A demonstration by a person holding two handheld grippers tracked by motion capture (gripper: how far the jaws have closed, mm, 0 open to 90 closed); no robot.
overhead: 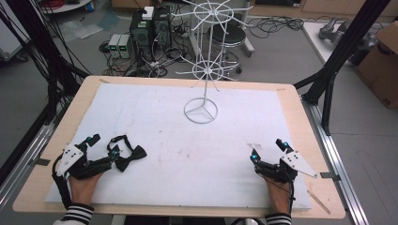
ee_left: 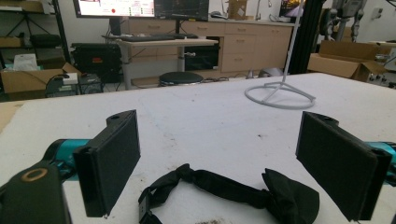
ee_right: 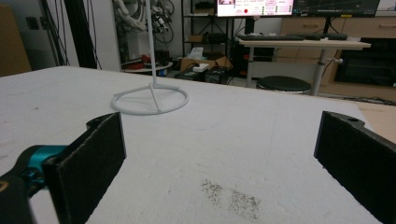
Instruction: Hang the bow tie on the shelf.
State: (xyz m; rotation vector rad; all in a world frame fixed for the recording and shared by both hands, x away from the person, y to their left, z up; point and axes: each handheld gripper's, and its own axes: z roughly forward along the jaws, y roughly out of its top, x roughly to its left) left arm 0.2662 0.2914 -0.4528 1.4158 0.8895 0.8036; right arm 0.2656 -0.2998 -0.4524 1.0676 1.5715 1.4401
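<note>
bow tie (overhead: 126, 154) lying near table's (overhead: 291, 96) front-left corner, long axis probably crosswise to jaws | left gripper (overhead: 104, 149) hovering just behind it, jaws apart, nothing clamped | right gripper (overhead: 267, 152) sitting well apart at front-right, jaws apart, empty | left nearer

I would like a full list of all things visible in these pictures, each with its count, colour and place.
bow tie: one, black, on the white mat near the left gripper, lying flat with its strap looped.
wire rack: one, white, upright at the far middle of the mat on a ring base.
mat: one, white, covering the table.
table: one, light wood.
left gripper: one, black, jaws open, bow tie just ahead.
right gripper: one, black, jaws open, nothing between.
</note>
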